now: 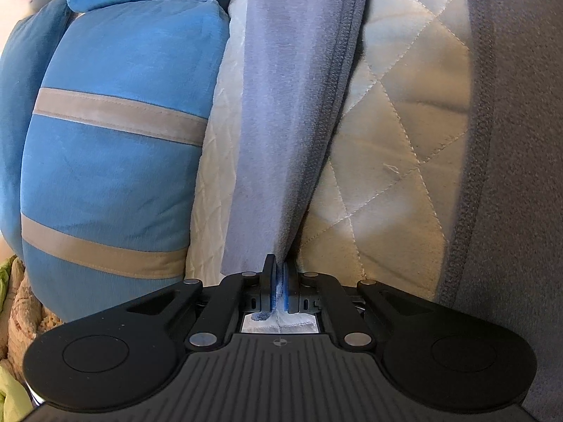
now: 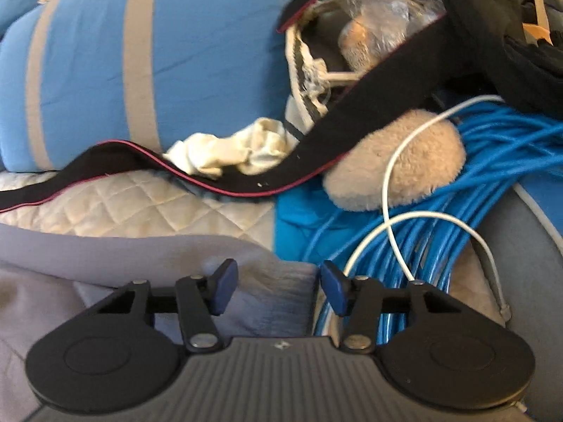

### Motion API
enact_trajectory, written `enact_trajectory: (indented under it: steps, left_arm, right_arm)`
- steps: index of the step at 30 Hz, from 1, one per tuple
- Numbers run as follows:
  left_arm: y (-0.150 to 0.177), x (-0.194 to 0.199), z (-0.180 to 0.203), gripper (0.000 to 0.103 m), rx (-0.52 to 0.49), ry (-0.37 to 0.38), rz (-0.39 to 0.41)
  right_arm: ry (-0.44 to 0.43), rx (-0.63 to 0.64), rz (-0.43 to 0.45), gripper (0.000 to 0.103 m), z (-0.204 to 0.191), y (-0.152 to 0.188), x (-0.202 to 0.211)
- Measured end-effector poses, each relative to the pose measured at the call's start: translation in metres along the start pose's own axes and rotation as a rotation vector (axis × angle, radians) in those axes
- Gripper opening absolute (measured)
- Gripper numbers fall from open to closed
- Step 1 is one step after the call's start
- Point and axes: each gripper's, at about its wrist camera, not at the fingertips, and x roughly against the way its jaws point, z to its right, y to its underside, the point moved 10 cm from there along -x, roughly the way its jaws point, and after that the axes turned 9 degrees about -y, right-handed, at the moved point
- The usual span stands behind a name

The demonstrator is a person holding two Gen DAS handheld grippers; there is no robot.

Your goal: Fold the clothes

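Quilted cream bed cover [image 1: 397, 112] carries a grey-blue garment [image 1: 281, 105], part draped, no finished fold visible. Left tool [image 1: 279, 281] is clamped on its edge, pulling a strip taut; right tool [image 2: 274, 290] gapes wide over the cloth, gripping nothing.

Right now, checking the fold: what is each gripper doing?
Left gripper: closed on the grey-lilac fleece garment.
Right gripper: open, holding nothing.
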Motion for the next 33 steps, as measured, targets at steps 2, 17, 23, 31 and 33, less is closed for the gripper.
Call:
enact_trajectory:
  steps: [2,17,23,31,33]
  left_arm:
    - [0.001,0.0,-0.001,0.003,0.004,-0.012,0.003]
    - [0.04,-0.005,-0.014,0.003,0.025,-0.096,-0.08]
    - [0.051,-0.006,-0.018,0.003,0.035,-0.114,-0.12]
    - [0.057,0.008,-0.04,0.067,0.094,-0.14,-0.147]
    - [0.059,0.014,-0.049,0.08,0.122,-0.147,-0.149]
  right_arm:
    - [0.001,-0.018,-0.016,0.037,0.003,0.004,-0.006]
    - [-0.001,0.07,0.062,0.025,-0.003,-0.026,-0.009]
    - [0.013,0.095,0.049,0.026,-0.01,-0.036,-0.021]
    - [0.059,0.096,0.017,0.097,-0.019,-0.036,-0.004]
    - [0.07,0.091,0.01,0.099,-0.02,-0.035,0.011]
